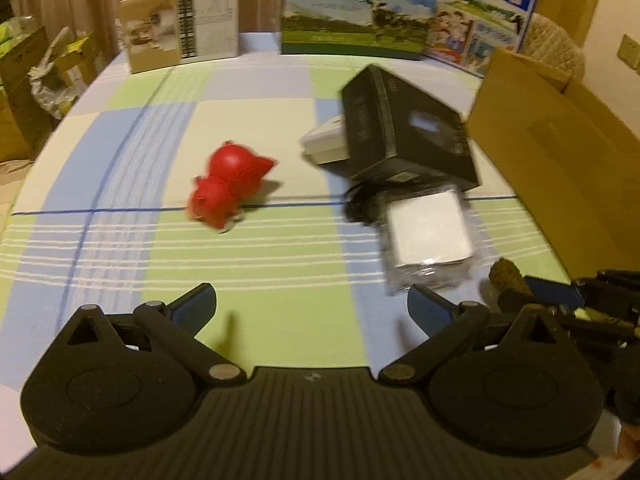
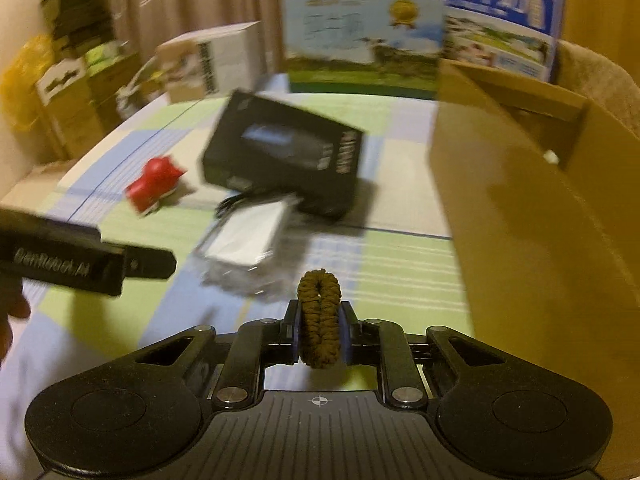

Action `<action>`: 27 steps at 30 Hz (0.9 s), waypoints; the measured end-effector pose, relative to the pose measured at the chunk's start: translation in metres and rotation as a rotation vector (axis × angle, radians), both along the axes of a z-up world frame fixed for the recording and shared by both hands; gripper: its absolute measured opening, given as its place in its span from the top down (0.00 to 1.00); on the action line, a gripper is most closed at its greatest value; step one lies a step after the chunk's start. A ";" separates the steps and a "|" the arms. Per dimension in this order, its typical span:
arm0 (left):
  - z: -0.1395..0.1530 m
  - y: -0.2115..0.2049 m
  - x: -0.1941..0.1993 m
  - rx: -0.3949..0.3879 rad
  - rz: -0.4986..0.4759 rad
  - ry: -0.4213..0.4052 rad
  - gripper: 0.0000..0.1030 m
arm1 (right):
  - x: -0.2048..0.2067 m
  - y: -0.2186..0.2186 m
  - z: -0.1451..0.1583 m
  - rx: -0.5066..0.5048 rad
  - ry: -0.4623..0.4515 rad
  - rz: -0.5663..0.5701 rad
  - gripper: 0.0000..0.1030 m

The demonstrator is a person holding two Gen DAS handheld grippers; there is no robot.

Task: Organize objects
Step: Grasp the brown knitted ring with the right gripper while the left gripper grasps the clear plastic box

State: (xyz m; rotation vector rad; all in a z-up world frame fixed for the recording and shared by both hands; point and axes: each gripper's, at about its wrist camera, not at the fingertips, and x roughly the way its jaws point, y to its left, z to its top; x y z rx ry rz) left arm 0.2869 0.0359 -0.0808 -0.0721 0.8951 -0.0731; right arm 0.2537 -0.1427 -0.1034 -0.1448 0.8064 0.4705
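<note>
My right gripper (image 2: pixel 319 316) is shut on a brown braided hair loop (image 2: pixel 319 300), which stands upright between its blue pads above the checked tablecloth (image 2: pixel 392 272). In the left wrist view the same loop (image 1: pixel 510 278) shows at the right edge. My left gripper (image 1: pixel 310 296) is open with nothing between its fingers, low over the cloth. Ahead of it lie a red toy animal (image 1: pixel 230 184), a tilted black box (image 1: pixel 404 136) and a white box in clear wrap (image 1: pixel 430 236). An open cardboard box (image 2: pixel 520 200) stands just right of the held loop.
A small white case (image 1: pixel 324 144) and a black cable (image 1: pixel 356 200) poke out from under the black box. Two milk cartons (image 1: pixel 356 8) (image 1: pixel 480 12) and a white box (image 1: pixel 184 20) line the table's far edge. Cartons and bags (image 1: pixel 36 72) crowd the floor on the left.
</note>
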 end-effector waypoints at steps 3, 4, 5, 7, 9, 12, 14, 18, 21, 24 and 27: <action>0.001 -0.013 0.006 -0.044 -0.033 -0.008 0.03 | 0.005 -0.009 0.002 0.010 0.012 -0.037 0.85; 0.001 -0.017 0.008 -0.055 -0.042 -0.011 0.03 | 0.006 -0.011 0.003 0.010 0.015 -0.040 0.85; 0.001 -0.021 0.010 -0.066 -0.048 -0.014 0.03 | 0.006 -0.013 0.003 0.009 0.018 -0.041 0.85; 0.000 -0.029 0.017 -0.076 -0.056 -0.016 0.03 | 0.006 -0.016 0.002 0.008 0.024 -0.045 0.85; -0.003 -0.035 0.024 -0.085 -0.060 -0.017 0.03 | 0.007 -0.019 0.001 0.009 0.030 -0.050 0.85; -0.010 -0.041 0.036 -0.095 -0.062 -0.006 0.06 | 0.010 -0.021 -0.001 0.016 0.047 -0.055 0.85; -0.015 -0.043 0.042 -0.114 -0.058 0.008 0.08 | 0.010 -0.020 -0.002 0.022 0.050 -0.055 0.85; -0.018 -0.048 0.050 -0.135 -0.065 0.010 0.11 | 0.010 -0.020 -0.002 0.030 0.053 -0.058 0.85; -0.018 -0.053 0.052 -0.137 -0.075 0.006 0.12 | 0.011 -0.021 -0.003 0.028 0.057 -0.065 0.85; -0.022 -0.058 0.055 -0.099 -0.086 0.020 0.15 | 0.012 -0.020 -0.003 0.027 0.061 -0.065 0.85; -0.026 -0.055 0.058 -0.113 -0.085 0.047 0.35 | 0.012 -0.019 -0.003 0.031 0.063 -0.063 0.85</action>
